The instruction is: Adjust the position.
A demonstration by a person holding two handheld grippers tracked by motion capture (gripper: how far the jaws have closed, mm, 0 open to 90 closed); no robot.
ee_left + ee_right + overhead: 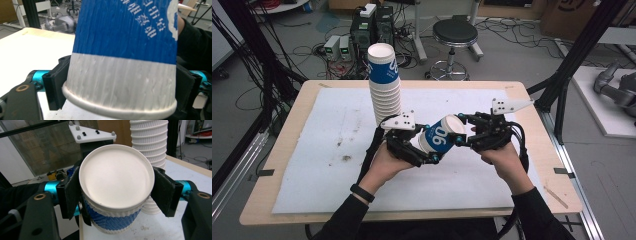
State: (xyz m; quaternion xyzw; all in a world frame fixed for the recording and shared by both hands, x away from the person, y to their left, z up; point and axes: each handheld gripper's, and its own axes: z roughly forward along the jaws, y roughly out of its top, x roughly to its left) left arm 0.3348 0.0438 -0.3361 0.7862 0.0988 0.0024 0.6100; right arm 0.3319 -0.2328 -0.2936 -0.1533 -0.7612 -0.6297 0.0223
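The blue-and-white paper cup (443, 138) hangs tilted above the table's white mat (322, 150), clamped between both closed grippers, left gripper (428, 154) and right gripper (461, 133), beside the cup stack (384, 82).

I see soft, even light from overhead (shadows faint); all views grainy, the backgrounds beyond my jaws blurred.

Between the black matt plastic jaws, the paper cup (442, 139) has a ribbed, rough wall, blue over white, and a smooth matt bottom. Behind the jaws, the cup stack (384, 85) shows the same ribbed paper. Under them lies a matt, stained white sheet (327, 150) on a smooth wooden table (267, 195).
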